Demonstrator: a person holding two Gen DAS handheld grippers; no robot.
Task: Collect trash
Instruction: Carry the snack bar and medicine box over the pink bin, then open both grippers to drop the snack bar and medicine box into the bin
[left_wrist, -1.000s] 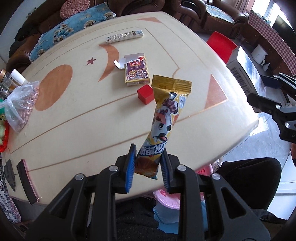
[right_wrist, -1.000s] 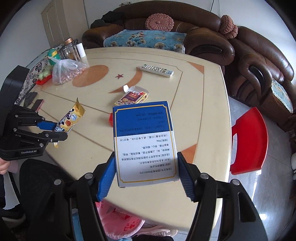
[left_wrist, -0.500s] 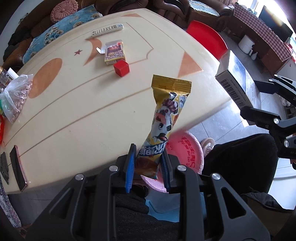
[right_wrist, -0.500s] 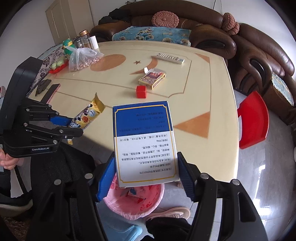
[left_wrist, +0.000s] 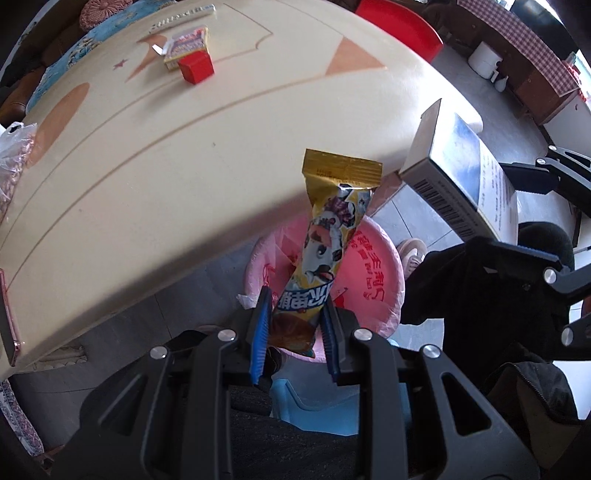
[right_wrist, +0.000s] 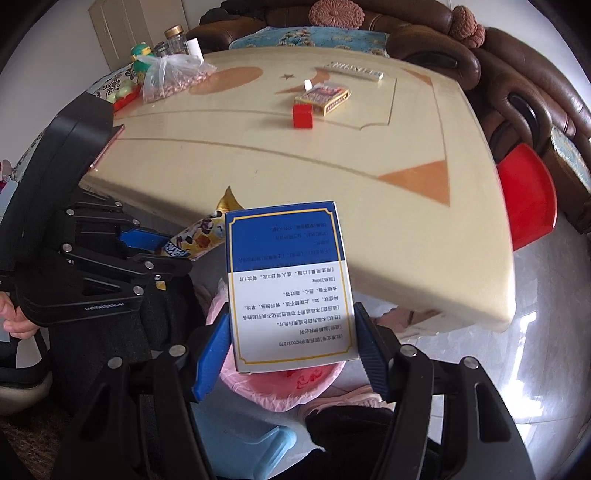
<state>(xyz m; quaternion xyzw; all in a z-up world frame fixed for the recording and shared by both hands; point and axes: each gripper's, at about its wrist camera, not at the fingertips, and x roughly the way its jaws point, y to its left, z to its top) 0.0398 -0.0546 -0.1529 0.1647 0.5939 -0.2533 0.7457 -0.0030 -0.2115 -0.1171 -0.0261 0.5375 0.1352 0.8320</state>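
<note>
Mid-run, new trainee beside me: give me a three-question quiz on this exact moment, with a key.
1. True or false: the left gripper is shut on the yellow snack wrapper.
2. What does the right gripper hold? A) remote control B) blue-and-white carton C) red cube
3. Fill in: below both grippers, beside the table, sits a bin lined with a ___ bag.

Key: 1 true; 2 B; 3 pink.

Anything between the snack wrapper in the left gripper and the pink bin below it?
Nothing. In the left wrist view the snack wrapper hangs directly over the pink bin with only open air between.
</note>
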